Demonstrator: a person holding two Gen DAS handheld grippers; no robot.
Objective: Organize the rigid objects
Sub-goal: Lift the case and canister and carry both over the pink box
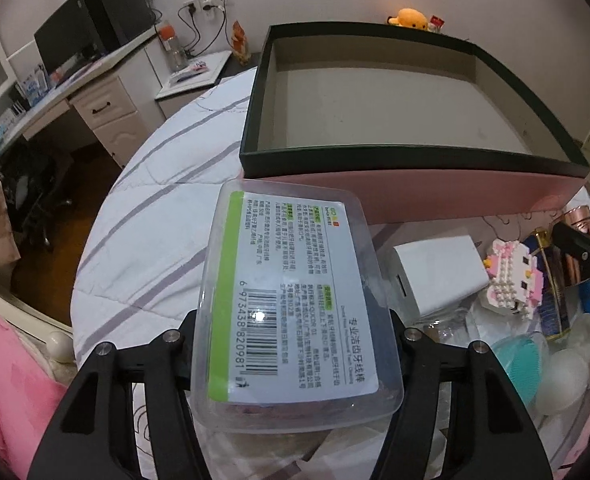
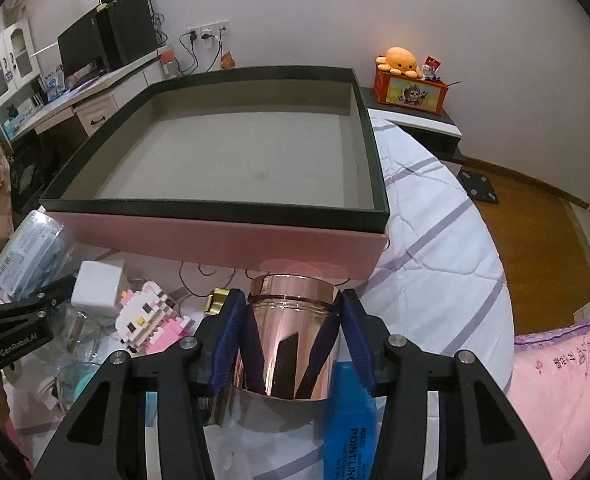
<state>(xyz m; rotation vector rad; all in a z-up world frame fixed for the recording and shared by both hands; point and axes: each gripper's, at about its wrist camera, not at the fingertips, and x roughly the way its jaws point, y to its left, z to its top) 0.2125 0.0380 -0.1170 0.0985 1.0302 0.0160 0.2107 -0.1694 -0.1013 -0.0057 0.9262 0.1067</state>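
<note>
**Both tongs loaded beside the open box**

While the big open box (image 2: pixel 223 208) with its dark green rim and pink side sits empty on the striped bed quilt (image 2: pixel 435 240), each pair of tongs has something in its grip. The left tongs (image 1: pixel 295 336) pinch a clear plastic case (image 1: pixel 295 300) (label and barcode facing up), held just short of the box's near wall. The right tongs (image 2: pixel 291 332) press their blue pads (image 2: pixel 231 344) against a shiny rose-gold cylinder (image 2: pixel 291 336), which stands upright close to the same wall. Between the two lie a white block (image 1: pixel 435 276), a pink-and-white brick figure (image 1: pixel 511 276) and a teal brush (image 1: pixel 519 360). A blue bottle (image 2: pixel 351 420) lies just beside the cylinder.
</note>
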